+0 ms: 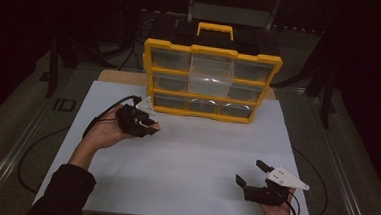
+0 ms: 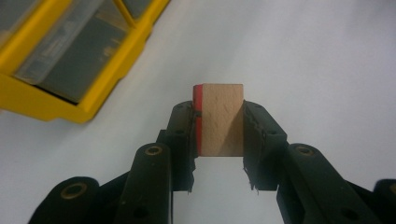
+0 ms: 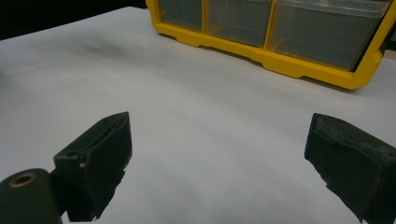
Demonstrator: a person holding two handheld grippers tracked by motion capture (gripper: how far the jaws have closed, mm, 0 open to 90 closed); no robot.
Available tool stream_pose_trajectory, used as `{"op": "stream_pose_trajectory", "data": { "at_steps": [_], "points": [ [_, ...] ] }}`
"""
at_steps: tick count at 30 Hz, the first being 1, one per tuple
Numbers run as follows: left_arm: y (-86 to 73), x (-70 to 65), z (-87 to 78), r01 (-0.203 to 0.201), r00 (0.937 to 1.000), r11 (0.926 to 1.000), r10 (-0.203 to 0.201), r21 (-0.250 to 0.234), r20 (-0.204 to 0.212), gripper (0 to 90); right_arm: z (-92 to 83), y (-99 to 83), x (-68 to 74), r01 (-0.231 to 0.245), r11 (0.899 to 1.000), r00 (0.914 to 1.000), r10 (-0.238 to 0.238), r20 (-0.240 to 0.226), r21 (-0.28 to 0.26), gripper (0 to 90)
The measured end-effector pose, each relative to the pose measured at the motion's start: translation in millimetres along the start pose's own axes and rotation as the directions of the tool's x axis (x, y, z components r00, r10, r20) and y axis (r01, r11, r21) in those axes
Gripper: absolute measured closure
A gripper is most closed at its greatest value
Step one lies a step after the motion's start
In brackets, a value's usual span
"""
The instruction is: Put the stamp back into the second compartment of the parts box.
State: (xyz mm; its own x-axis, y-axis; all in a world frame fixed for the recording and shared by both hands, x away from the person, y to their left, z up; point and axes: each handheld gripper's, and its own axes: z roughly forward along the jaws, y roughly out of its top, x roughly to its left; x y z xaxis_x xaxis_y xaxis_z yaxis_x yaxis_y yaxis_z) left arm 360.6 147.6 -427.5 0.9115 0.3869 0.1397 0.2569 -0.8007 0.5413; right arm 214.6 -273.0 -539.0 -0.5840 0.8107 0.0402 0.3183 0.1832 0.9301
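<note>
A yellow drawer organizer [image 1: 210, 81] stands at the white table's [image 1: 190, 162] far edge, two handheld grippers before it.

High view: above near edge, facing far. Both gripper views: low, close over white table [image 1: 200, 153], sharing yellow plastic drawer cabinet [image 1: 210, 81] with it.

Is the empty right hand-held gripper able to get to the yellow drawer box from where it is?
Probably yes. The right hand-held gripper is open, holding nothing, and bare white table lies between it and the yellow drawer box. The left hand-held gripper with its wooden block sits off to the side.
</note>
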Motion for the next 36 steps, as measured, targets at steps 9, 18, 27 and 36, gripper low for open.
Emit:
{"op": "stream_pose_trajectory", "data": {
  "at_steps": [9, 18, 27, 36],
  "points": [
    [10.1, 9.0, -18.5, -0.003, 0.9991, 0.9998, 0.002, -0.022, -0.043, 66.8, 0.5, -0.2, -0.3, 0.000, 1.000, 1.0000, 0.000, -0.001, 0.001, 7.2],
    [23.6, 20.8, -37.2, -0.007, 0.9980, 0.9986, 0.004, -0.052, -0.063, 66.8, 0.3, -0.2, -0.7, -0.002, 1.000, 1.0000, 0.002, -0.002, 0.000, 7.2],
    [36.8, 30.7, -46.0, -0.014, 0.9981, 0.9991, 0.011, -0.040, -0.060, 66.8, 0.9, -0.4, -0.3, -0.004, 1.000, 1.0000, 0.004, -0.005, 0.000, 7.2],
    [50.7, 49.0, -61.9, 0.014, 0.9995, 0.9985, -0.015, -0.054, -0.029, 66.6, 0.8, -0.8, -1.9, -0.011, 1.000, 0.9999, 0.011, -0.006, -0.004, 7.2]
  ]
}}
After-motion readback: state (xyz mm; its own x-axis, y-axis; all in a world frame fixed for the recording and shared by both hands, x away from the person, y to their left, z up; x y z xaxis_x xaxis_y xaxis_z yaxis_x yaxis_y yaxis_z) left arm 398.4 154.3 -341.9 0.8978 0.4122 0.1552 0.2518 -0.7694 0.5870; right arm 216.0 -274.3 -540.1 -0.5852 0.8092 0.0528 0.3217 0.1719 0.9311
